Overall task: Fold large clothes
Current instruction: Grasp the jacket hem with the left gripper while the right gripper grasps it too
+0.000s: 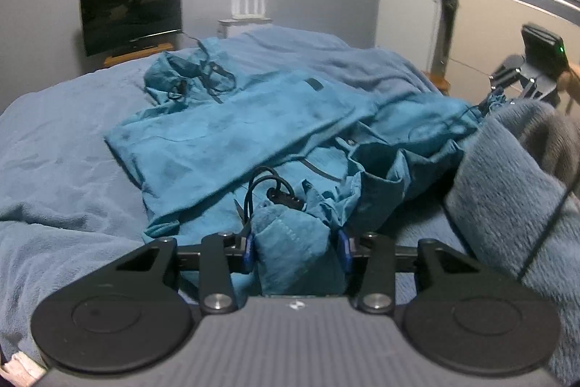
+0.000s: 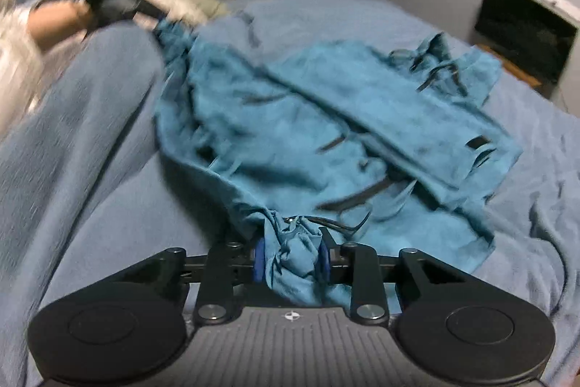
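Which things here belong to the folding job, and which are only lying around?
Job:
- teal hooded jacket
- left gripper, shut on its hem
- right gripper, shut on bunched fabric

Lying about:
- blue blanket
- monitor
- router
- grey pillow

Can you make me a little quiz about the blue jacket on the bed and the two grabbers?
1. True or false: the left gripper is pinching the teal jacket.
2. What lies under the jacket? A) a wooden floor B) a blue blanket C) a glass table
3. What dark screen stands by the far wall?

Key: 1 true. 2 B. 3 the monitor.
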A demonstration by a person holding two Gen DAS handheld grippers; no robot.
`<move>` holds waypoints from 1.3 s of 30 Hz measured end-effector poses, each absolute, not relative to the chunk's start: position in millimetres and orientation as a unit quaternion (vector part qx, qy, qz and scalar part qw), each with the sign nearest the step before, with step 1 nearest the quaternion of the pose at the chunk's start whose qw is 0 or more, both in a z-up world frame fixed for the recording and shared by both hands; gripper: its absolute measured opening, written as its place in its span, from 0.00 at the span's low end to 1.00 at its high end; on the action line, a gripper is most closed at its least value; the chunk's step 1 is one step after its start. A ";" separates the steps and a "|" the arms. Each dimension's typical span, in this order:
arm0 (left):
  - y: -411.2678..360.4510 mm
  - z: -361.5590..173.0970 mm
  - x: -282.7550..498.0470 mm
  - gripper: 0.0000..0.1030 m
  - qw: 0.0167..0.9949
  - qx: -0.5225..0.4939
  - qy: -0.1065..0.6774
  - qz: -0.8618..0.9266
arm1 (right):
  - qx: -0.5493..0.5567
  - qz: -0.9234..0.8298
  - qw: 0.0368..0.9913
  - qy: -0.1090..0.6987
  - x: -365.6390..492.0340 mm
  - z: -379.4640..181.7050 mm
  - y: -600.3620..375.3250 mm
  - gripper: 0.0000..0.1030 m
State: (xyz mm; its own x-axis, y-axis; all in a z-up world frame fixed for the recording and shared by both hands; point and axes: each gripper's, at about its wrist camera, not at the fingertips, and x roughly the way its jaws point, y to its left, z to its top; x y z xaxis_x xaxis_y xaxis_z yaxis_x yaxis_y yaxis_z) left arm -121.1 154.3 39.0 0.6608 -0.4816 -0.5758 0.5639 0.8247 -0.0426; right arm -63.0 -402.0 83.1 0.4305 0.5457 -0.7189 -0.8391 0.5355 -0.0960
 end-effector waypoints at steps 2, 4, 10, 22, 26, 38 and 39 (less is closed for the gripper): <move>153.5 40.4 -118.0 0.38 0.912 0.070 0.292 -0.278 | -0.209 0.414 0.831 0.308 -52.3 87.2 -403.0 0.27; 152.9 42.6 -113.7 0.38 0.916 0.067 0.291 -0.269 | -0.189 0.387 0.854 0.291 -41.0 91.1 -405.2 0.28; 158.2 51.5 -93.7 0.37 0.933 0.036 0.282 -0.222 | -0.099 0.352 0.894 0.258 -8.0 100.2 -413.6 0.27; 150.3 54.1 13.3 0.35 0.947 0.065 0.273 -0.156 | 0.023 0.247 0.950 0.191 96.7 87.6 -399.6 0.21; 149.0 64.4 67.7 0.34 0.950 0.079 0.263 -0.150 | 0.039 0.217 0.954 0.205 146.6 85.7 -399.2 0.20; 128.5 55.4 254.2 0.34 0.952 0.133 0.263 -0.079 | 0.015 0.136 0.971 0.195 306.8 77.4 -365.2 0.19; 126.9 49.7 269.6 0.34 0.950 0.136 0.270 -0.074 | 0.016 0.130 0.971 0.199 321.9 72.3 -362.0 0.19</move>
State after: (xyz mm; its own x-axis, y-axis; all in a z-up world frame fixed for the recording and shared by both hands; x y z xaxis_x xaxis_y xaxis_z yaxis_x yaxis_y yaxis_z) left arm 269.6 126.9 49.7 0.8430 -0.0664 -0.5338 0.2136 0.9520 0.2191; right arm 321.9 -362.0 72.3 0.8870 0.2583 -0.3828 -0.2452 0.9659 0.0836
